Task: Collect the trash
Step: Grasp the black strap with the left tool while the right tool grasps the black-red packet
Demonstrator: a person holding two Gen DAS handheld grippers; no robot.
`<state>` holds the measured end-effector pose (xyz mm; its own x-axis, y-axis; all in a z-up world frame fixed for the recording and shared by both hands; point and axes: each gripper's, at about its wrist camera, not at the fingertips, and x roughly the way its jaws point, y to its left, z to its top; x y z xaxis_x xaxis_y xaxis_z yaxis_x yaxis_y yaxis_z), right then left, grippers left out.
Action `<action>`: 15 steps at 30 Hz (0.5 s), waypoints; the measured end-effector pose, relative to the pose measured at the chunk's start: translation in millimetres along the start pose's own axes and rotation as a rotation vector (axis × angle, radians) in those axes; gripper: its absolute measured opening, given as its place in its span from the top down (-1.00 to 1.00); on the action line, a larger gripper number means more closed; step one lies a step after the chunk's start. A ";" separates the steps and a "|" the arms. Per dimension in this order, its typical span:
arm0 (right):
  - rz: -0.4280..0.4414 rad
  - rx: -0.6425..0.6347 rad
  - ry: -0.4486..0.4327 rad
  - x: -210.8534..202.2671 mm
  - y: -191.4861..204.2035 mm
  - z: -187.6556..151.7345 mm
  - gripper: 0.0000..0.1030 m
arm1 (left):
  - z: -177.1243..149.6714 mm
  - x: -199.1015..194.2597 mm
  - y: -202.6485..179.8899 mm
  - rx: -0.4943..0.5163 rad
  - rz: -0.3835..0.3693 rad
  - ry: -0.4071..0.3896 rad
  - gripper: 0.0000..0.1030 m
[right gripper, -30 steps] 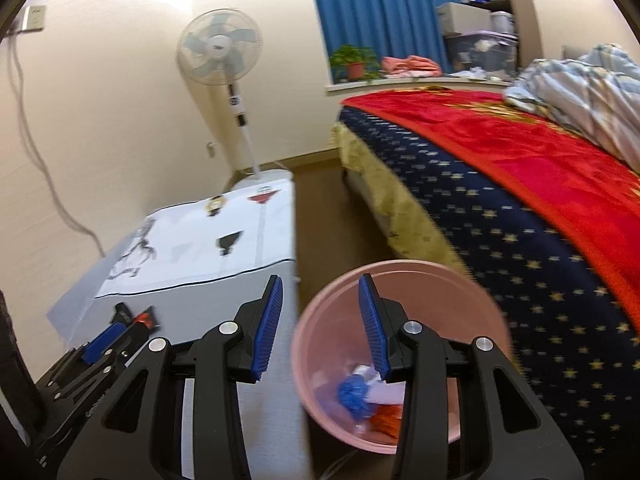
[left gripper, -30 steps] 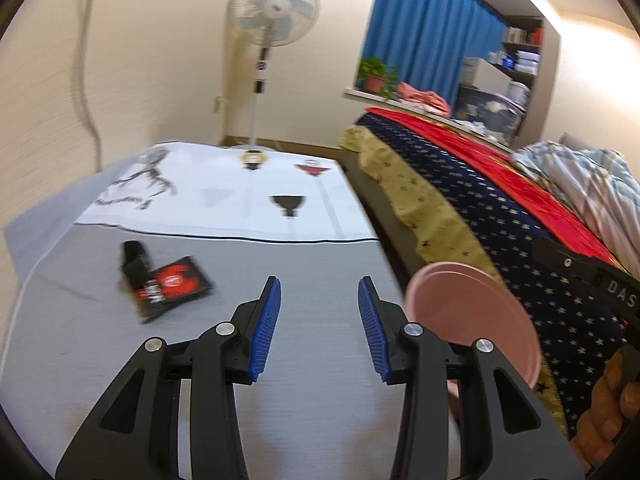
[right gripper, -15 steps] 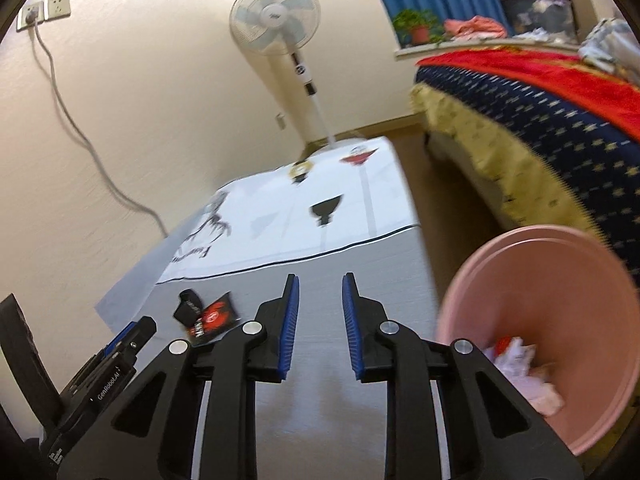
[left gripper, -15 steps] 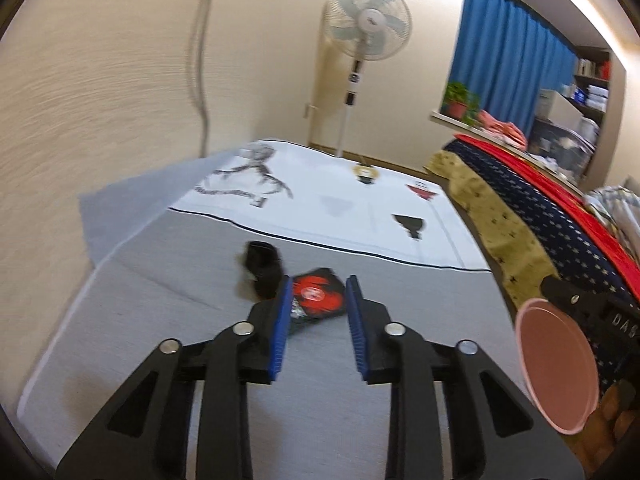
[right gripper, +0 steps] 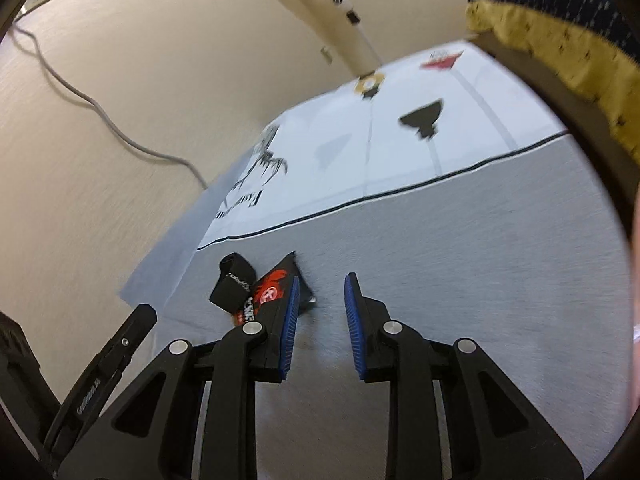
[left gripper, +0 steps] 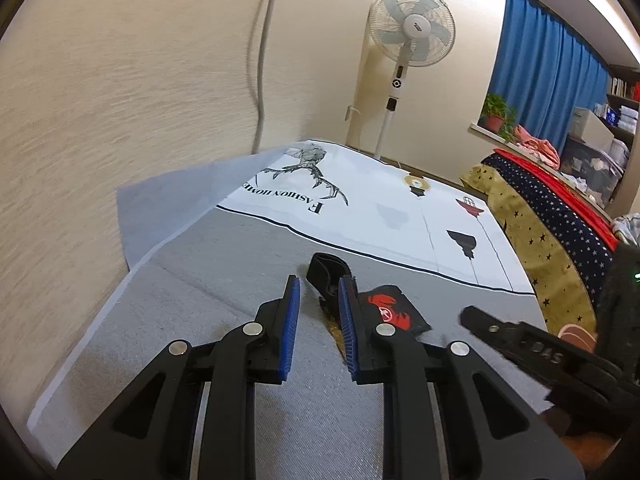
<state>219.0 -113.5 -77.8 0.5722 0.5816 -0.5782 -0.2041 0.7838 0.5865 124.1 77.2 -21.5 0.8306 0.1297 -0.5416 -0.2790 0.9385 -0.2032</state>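
Observation:
A black snack wrapper with a red logo [left gripper: 394, 310] lies on the grey cloth [left gripper: 224, 280], with a small black wrapper [left gripper: 330, 272] touching its far end. My left gripper [left gripper: 319, 294] is open and empty, low over the cloth, its right finger over the wrappers' near edge. In the right wrist view the red-logo wrapper [right gripper: 272, 288] and the black wrapper [right gripper: 234, 282] lie left of my right gripper [right gripper: 322, 292], which is open and empty; its left finger overlaps the wrapper's corner. The pink bin shows only as a sliver [left gripper: 576, 336].
A white printed cloth [left gripper: 380, 208] covers the far part of the surface. A standing fan [left gripper: 410, 40] is at the back by the wall. A bed with a starred blue and red cover [left gripper: 560, 216] runs along the right. A cable [right gripper: 100, 120] hangs on the wall.
Both grippers have dropped and moved forward toward the two wrappers. The right gripper has swung left away from the pink bin, which has left its view. Both grippers have opened slightly wider.

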 end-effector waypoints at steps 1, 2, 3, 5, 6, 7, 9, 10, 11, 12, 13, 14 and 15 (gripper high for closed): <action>0.013 0.010 0.016 5.9 -0.7 0.5 0.50 | 0.4 1.5 1.1 -0.004 0.001 0.001 0.61; 0.029 0.024 0.036 12.1 -1.3 1.0 0.47 | 0.8 3.1 3.2 -0.012 0.004 0.003 0.61; 0.046 0.037 0.062 19.5 -1.9 0.4 0.46 | 0.7 4.6 4.1 -0.018 0.006 0.005 0.61; 0.050 0.042 0.093 29.5 -1.4 -0.5 0.46 | 1.3 8.1 7.8 -0.037 0.009 0.012 0.61; 0.052 0.041 0.109 33.4 -0.1 -0.4 0.46 | 1.8 10.4 8.3 -0.042 0.010 0.015 0.61; 0.061 0.038 0.116 35.3 1.3 0.1 0.46 | 2.1 12.5 9.1 -0.044 0.010 0.017 0.61; 0.055 0.020 0.134 39.0 4.4 -0.9 0.54 | 1.7 15.8 8.9 -0.047 0.000 0.023 0.61; 0.057 0.017 0.139 39.6 5.1 -1.5 0.59 | 1.5 18.2 8.9 -0.050 -0.009 0.028 0.61; 0.061 0.013 0.142 40.1 5.8 -1.6 0.74 | 0.9 21.8 8.7 -0.055 -0.025 0.039 0.61; 0.061 0.006 0.137 39.0 6.5 -1.9 0.82 | 0.3 23.9 9.0 -0.058 -0.033 0.045 0.60; 0.061 0.001 0.128 37.5 7.1 -1.9 0.89 | -0.6 28.1 8.5 -0.060 -0.042 0.057 0.58; 0.062 -0.005 0.122 35.7 7.5 -2.0 0.93 | -1.5 32.5 8.0 -0.061 -0.049 0.069 0.50; 0.067 -0.016 0.115 33.4 7.9 -1.9 0.94 | -2.3 36.2 7.4 -0.062 -0.055 0.078 0.43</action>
<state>235.0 -87.6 -93.5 0.4620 0.6534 -0.5997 -0.2517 0.7450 0.6178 151.0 88.1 -44.5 0.8059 0.0513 -0.5898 -0.2656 0.9217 -0.2828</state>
